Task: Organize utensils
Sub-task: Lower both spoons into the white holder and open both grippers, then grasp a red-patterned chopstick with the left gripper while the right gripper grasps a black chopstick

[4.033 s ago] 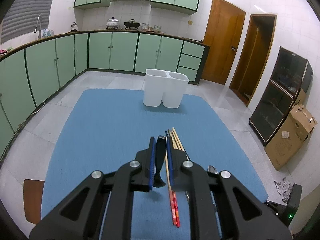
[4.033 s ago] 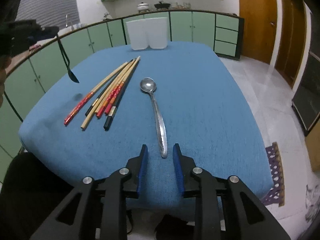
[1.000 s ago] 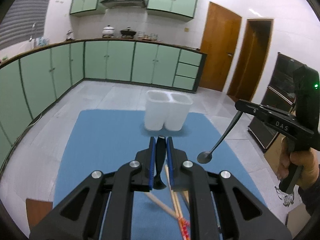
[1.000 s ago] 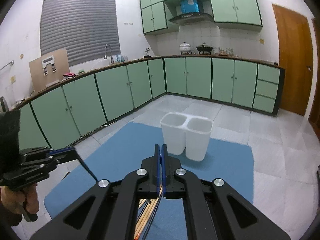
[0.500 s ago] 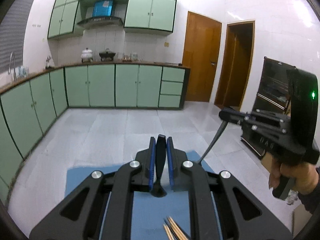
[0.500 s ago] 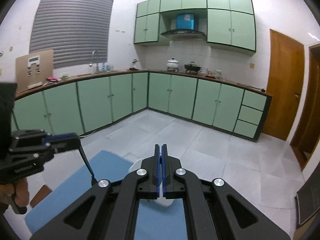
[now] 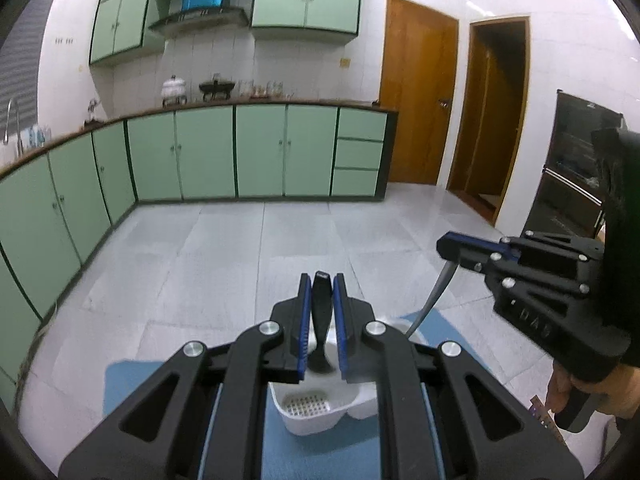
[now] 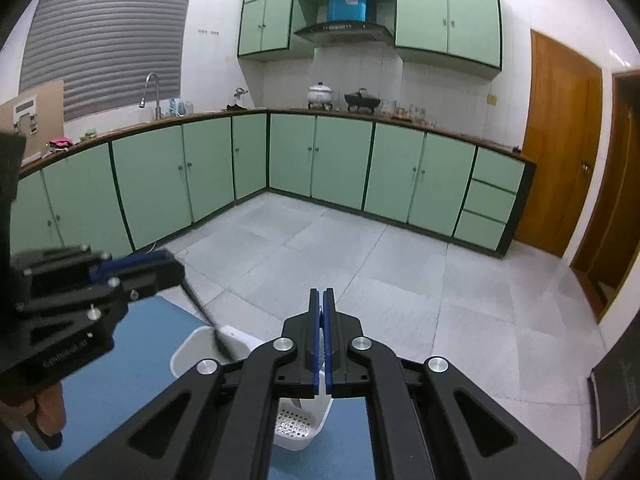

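Note:
My left gripper (image 7: pixel 320 280) is shut on the handle of a black spoon (image 7: pixel 320 320), which hangs bowl-down over the white two-compartment holder (image 7: pixel 316 424). In the left wrist view my right gripper (image 7: pixel 448 246) is shut on a silver spoon (image 7: pixel 434 296) that slants down to the holder's right compartment. In the right wrist view the right gripper (image 8: pixel 322 294) has its pads nearly together, and most of the silver spoon is hidden. There the left gripper (image 8: pixel 168 264) holds the black spoon (image 8: pixel 200 304) dipping into the holder (image 8: pixel 188 348).
The holder stands at the far end of a blue-covered table (image 7: pixel 132 380). Beyond it lie grey floor tiles, green cabinets (image 8: pixel 340 160) and wooden doors (image 7: pixel 416 100). A hand (image 7: pixel 560 392) grips the right tool's handle.
Both grippers have travelled forward along the table with their spoons and now hang over the holder. The chopsticks have dropped out of view.

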{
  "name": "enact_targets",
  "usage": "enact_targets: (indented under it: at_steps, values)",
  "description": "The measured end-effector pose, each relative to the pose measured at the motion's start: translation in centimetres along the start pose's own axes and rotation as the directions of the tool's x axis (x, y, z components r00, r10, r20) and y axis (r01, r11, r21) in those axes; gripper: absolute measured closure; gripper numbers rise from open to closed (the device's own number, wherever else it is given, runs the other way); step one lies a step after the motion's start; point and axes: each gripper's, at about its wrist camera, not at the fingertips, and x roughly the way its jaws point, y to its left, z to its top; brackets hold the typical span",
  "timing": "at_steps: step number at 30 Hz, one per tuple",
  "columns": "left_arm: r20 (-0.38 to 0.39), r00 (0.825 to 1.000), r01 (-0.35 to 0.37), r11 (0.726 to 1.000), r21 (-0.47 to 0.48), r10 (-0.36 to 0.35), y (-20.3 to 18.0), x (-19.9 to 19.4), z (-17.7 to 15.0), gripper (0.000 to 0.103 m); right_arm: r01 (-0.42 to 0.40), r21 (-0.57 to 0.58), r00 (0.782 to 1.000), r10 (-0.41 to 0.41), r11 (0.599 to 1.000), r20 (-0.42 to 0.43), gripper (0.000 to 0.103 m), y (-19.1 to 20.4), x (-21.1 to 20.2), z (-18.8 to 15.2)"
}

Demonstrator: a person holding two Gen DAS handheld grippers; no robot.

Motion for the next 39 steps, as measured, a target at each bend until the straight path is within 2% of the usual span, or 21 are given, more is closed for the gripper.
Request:
enact_targets:
  at_steps: [3, 4, 5, 6, 9, 11, 14, 16, 19, 21, 23, 25, 27, 31, 35, 39]
  values:
    - [-0.012, 1.000, -0.011, 1.000, -0.019, 0.011, 1.0, 0.0, -0.8, 0.084, -0.017, 0.045, 1.000, 0.017, 0.999, 0.005, 0.097, -0.6, -0.1, -0.6]
    - [-0.011, 1.000, -0.013, 1.000, -0.024, 0.013, 1.1, -0.3, -0.8, 0.070, -0.023, 0.053, 1.000, 0.022, 0.998, 0.012, 0.094, -0.8, -0.4, -0.5]
    - [-0.002, 1.000, -0.021, 0.999, -0.030, 0.021, 1.3, -0.9, -0.7, 0.058, -0.024, 0.061, 0.999, 0.022, 0.998, 0.023, 0.086, -0.9, -1.1, -0.4]
    - [0.008, 1.000, -0.026, 0.999, -0.029, 0.027, 1.3, -1.6, -0.5, 0.055, -0.022, 0.063, 0.999, 0.020, 0.998, 0.036, 0.081, -0.9, -1.7, -0.1]
    - [0.027, 0.999, -0.038, 0.999, -0.023, 0.039, 1.2, -4.2, 0.3, 0.054, -0.039, 0.066, 0.997, 0.034, 0.997, 0.075, 0.080, -0.8, -5.0, 0.8]
    - [0.057, 0.997, -0.052, 0.998, -0.027, 0.053, 1.2, -7.6, 0.3, 0.041, -0.049, 0.066, 0.993, 0.041, 0.997, 0.109, 0.080, -0.7, -7.9, 1.2]
    - [0.081, 0.992, -0.093, 0.995, -0.028, 0.095, 0.9, -13.3, -1.7, 0.034, -0.060, 0.064, 0.986, 0.049, 0.996, 0.162, 0.080, -0.3, -14.1, -0.7]
    - [0.082, 0.990, -0.112, 0.992, -0.052, 0.116, 0.6, -16.6, -4.0, 0.027, -0.072, 0.066, 0.981, 0.059, 0.995, 0.183, 0.078, 0.5, -18.0, -3.6]
    - [0.072, 0.983, -0.160, 0.981, -0.108, 0.168, -0.2, -22.6, -10.2, 0.024, -0.075, 0.077, 0.979, 0.058, 0.994, 0.195, 0.071, 2.3, -22.9, -8.9]
    - [0.067, 0.976, -0.196, 0.973, -0.121, 0.205, -1.5, -25.8, -14.4, 0.022, -0.050, 0.092, 0.977, 0.030, 0.995, 0.209, 0.061, 4.0, -26.4, -13.8]
    - [0.047, 0.969, -0.231, 0.959, -0.165, 0.242, -2.9, -28.9, -19.7, 0.019, -0.025, 0.094, 0.980, 0.006, 0.995, 0.200, 0.060, 5.8, -29.1, -18.9]
    - [0.020, 0.973, -0.222, 0.953, -0.206, 0.230, -3.9, -30.8, -23.2, 0.019, -0.022, 0.109, 0.984, 0.002, 0.994, 0.176, 0.060, 7.6, -31.0, -23.8]
    - [-0.005, 0.972, -0.233, 0.953, -0.195, 0.237, -6.1, -32.0, -26.5, 0.019, -0.008, 0.102, 0.991, -0.006, 0.995, 0.132, 0.060, 9.1, -31.8, -27.3]
    - [-0.066, 0.976, -0.216, 0.969, -0.119, 0.209, -10.3, -31.3, -30.8, 0.019, -0.002, 0.163, 0.998, -0.007, 0.987, 0.058, 0.060, 10.1, -32.6, -31.4]
    - [-0.104, 0.970, -0.224, 0.974, -0.015, 0.221, -13.1, -29.1, -32.8, 0.019, 0.009, 0.175, 0.997, -0.021, 0.985, 0.070, 0.060, 9.7, -34.1, -31.9]
    - [-0.192, 0.945, -0.269, 0.963, 0.002, 0.265, -12.1, -26.3, -34.0, 0.019, 0.020, 0.192, 0.996, -0.036, 0.981, 0.084, 0.060, 8.8, -34.2, -31.4]
